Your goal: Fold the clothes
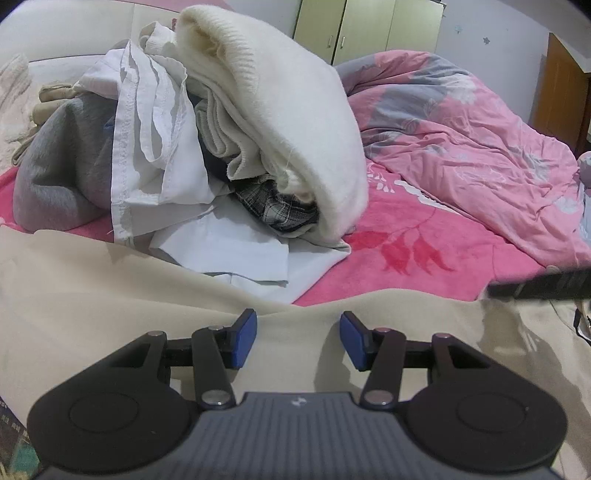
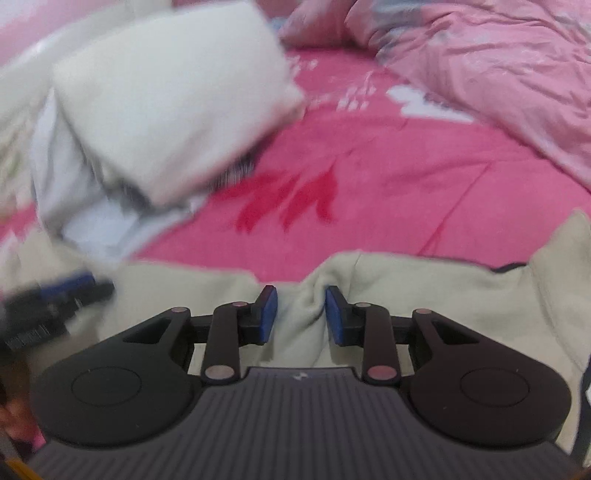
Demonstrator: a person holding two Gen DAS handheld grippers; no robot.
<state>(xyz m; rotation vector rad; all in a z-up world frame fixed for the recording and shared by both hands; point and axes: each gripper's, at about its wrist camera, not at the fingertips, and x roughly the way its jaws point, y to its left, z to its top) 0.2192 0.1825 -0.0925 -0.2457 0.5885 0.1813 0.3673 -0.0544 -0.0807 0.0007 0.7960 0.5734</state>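
Left gripper: I see my left gripper [image 1: 298, 338] low over the beige garment [image 1: 110, 295], jaws standing moderately wide with only flat cloth under the gap; the blue pads [image 1: 245, 338] press on nothing.
Right gripper: my right gripper [image 2: 301, 314] has its jaws narrow but parted, and a raised ridge of the beige garment [image 2: 301, 325] stands between the pads. Whether the pads touch the ridge I cannot tell; it looks loose rather than pinched. This view is blurred.
Beige garment: spread across the near part of the bed, right under both grippers, its far edge lying on the pink bed sheet [image 1: 406, 258].
Clothes pile: heaped beyond the beige garment on the left side of the bed. I make out a cream knit sweater [image 1: 288, 122] on top, a white shirt [image 1: 155, 147] draped beside it, a grey garment [image 1: 55, 177] at the left, and a plaid piece [image 1: 280, 206] poking out below the sweater.
Pink duvet: bunched [image 1: 461, 136] at the right, apart from the pile.
Background: pale green wardrobe doors [image 1: 369, 26] behind the bed.
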